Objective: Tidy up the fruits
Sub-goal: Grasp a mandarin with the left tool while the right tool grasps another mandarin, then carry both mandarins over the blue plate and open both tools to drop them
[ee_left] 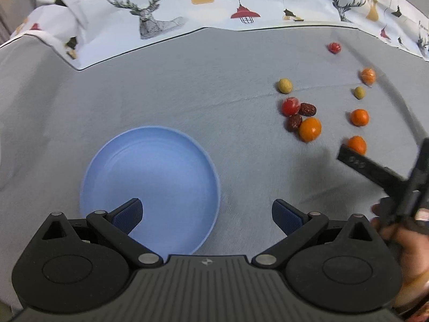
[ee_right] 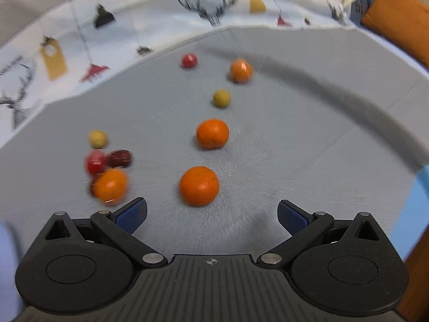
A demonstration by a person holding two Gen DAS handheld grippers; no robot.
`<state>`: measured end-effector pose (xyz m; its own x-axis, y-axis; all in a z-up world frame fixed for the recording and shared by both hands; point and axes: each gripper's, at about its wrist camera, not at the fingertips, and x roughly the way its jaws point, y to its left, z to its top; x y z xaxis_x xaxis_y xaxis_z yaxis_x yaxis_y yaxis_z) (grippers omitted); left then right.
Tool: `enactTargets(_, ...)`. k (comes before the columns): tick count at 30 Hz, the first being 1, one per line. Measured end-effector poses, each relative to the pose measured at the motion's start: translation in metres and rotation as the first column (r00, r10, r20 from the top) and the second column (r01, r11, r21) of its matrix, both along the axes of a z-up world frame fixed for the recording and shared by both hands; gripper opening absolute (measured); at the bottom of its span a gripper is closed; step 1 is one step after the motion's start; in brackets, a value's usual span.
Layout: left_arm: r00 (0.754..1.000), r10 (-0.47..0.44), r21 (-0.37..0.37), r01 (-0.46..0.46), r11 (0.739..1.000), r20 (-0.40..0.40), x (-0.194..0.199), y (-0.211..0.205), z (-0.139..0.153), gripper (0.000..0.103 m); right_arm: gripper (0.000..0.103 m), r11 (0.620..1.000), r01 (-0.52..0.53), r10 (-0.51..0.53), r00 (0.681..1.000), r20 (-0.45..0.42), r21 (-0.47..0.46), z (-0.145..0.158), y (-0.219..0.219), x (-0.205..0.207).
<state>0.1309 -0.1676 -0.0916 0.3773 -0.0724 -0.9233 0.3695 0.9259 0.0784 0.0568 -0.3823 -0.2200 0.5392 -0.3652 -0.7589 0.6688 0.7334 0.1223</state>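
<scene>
A blue plate (ee_left: 107, 161) lies empty on the grey cloth, under my open left gripper (ee_left: 206, 214). Small fruits lie scattered to its right: several oranges (ee_left: 310, 129), red tomatoes (ee_left: 290, 106), dark dates (ee_left: 307, 109) and yellow-green fruits (ee_left: 284, 85). My right gripper (ee_right: 211, 216) is open and empty, just short of the nearest orange (ee_right: 199, 185). A second orange (ee_right: 212, 133) lies behind it, and a cluster with an orange (ee_right: 110, 186), a tomato (ee_right: 95, 162) and a date (ee_right: 119, 158) lies to the left. The right gripper also shows in the left wrist view (ee_left: 375, 169), its jaws unclear there.
A printed white cloth with deer and lamps (ee_left: 150, 18) covers the far part of the table. A light blue object (ee_right: 418, 201) sits at the right edge, an orange cushion (ee_right: 396, 21) beyond. The right wrist view is motion-blurred.
</scene>
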Motion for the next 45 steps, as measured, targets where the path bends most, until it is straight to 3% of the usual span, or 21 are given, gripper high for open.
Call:
enactTargets(1, 1.0, -0.001, -0.003, 0.0, 1.0, -0.006, 0.006, -0.007, -0.004, 0.103, 0.1, 1.0, -0.003, 0.003, 1.0, -0.001, -0.01, -0.009, -0.003, 0.006)
enactTargets(2, 1.0, 0.0, -0.005, 0.0, 1.0, -0.011, 0.012, -0.016, -0.009, 0.103, 0.092, 0.997, -0.001, 0.0, 1.0, -0.013, -0.078, -0.015, 0.0, 0.008)
enactTargets(3, 1.0, -0.003, -0.009, 0.003, 1.0, -0.014, 0.017, -0.022, -0.013, 0.103, 0.074, 0.991, -0.011, 0.01, 1.0, -0.011, -0.134, -0.015, 0.004, 0.009)
enactTargets(5, 1.0, -0.015, -0.023, 0.015, 1.0, -0.019, 0.028, -0.044, -0.023, 0.103, 0.038, 0.988, -0.043, 0.046, 0.999, 0.019, -0.147, -0.01, 0.004, 0.005)
enactTargets(8, 0.999, -0.028, -0.058, 0.025, 0.998, -0.044, 0.046, -0.082, -0.041, 0.103, 0.037, 0.973, 0.071, -0.075, 0.997, -0.01, -0.221, -0.009, -0.014, -0.003)
enactTargets(11, 0.996, -0.023, -0.094, 0.015, 0.995, -0.089, 0.061, -0.119, -0.062, 0.103, 0.038, 0.971, 0.197, -0.196, 0.98, 0.021, -0.134, -0.013, -0.04, -0.011)
enactTargets(15, 0.983, 0.031, -0.105, -0.051, 0.993, -0.179, 0.078, -0.15, -0.085, 0.103, 0.039, 0.969, 0.184, -0.186, 0.983, 0.007, -0.166, -0.018, -0.037, -0.005)
enactTargets(18, 0.976, 0.105, -0.063, -0.119, 0.991, -0.191, 0.084, -0.161, -0.095, 0.103, 0.04, 0.968, 0.186, -0.187, 0.982, 0.011, -0.167, -0.018, -0.038, -0.004)
enactTargets(21, 0.949, 0.209, -0.055, -0.227, 0.972, -0.235, 0.092, -0.162, -0.107, 0.101, 0.04, 0.966, 0.191, -0.191, 0.981, 0.013, -0.173, -0.021, -0.039, -0.003)
enactTargets(23, 0.934, 0.253, -0.051, -0.274, 0.96, -0.252, 0.096, -0.16, -0.112, 0.091, 0.04, 0.965, 0.19, -0.191, 0.981, 0.013, -0.179, -0.018, -0.039, -0.007)
enactTargets(24, 0.935, 0.268, -0.046, -0.286, 0.957, -0.233, 0.096, -0.16, -0.11, 0.08, 0.04, 0.966, 0.19, -0.191, 0.982, 0.015, -0.177, -0.017, -0.038, -0.009)
enactTargets(25, 0.946, 0.246, -0.062, -0.264, 0.962, -0.208, 0.094, -0.162, -0.105, 0.048, 0.038, 0.966, 0.191, -0.191, 0.981, 0.018, -0.174, -0.017, -0.039, -0.01)
enactTargets(26, 0.958, 0.21, -0.07, -0.227, 0.971, -0.196, 0.092, -0.164, -0.101, 0.037, 0.038, 0.966, 0.195, -0.194, 0.981, 0.026, -0.168, -0.016, -0.04, -0.011)
enactTargets(32, 0.962, 0.157, -0.096, -0.182, 0.979, -0.225, 0.08, -0.153, -0.091, 0.037, 0.037, 0.941, 0.257, -0.238, 0.965, 0.107, -0.222, -0.006, -0.038, -0.018)
enactTargets(41, 0.984, 0.111, -0.07, -0.121, 0.99, -0.139, 0.053, -0.104, -0.063, 0.037, 0.037, 0.962, 0.163, -0.134, 0.981, 0.138, -0.221, -0.001, -0.024, -0.014)
enactTargets(45, 0.979, 0.129, -0.092, -0.145, 0.985, -0.161, 0.04, -0.067, -0.046, 0.037, 0.037, 0.975, 0.127, -0.101, 0.984, 0.144, -0.184, 0.017, -0.014, -0.025)
